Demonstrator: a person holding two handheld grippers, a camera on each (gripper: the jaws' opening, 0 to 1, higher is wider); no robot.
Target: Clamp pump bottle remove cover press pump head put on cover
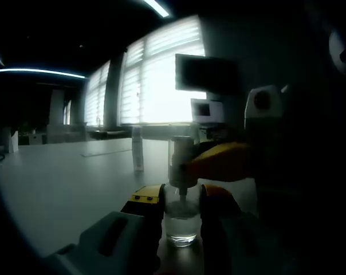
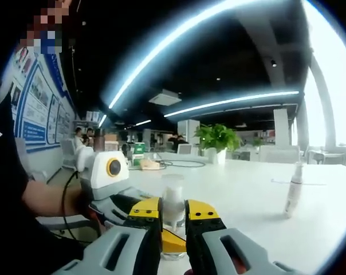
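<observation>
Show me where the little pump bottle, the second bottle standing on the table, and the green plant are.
pump bottle (image 1: 181, 226), left gripper view, clear lower body between the tongs.
second bottle (image 2: 293, 195), right gripper view, middle of its body.
green plant (image 2: 217, 137), right gripper view, its leaves.

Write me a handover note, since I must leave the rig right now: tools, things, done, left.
Left tool clamps the pump bottle, upright on the table. Right tool is shut on the cover, which sits on the bottle's top. A second bottle stands apart. Done: clamping. Probably left: pull cover, pump, recap. I cannot tell if pumping is already done.
</observation>
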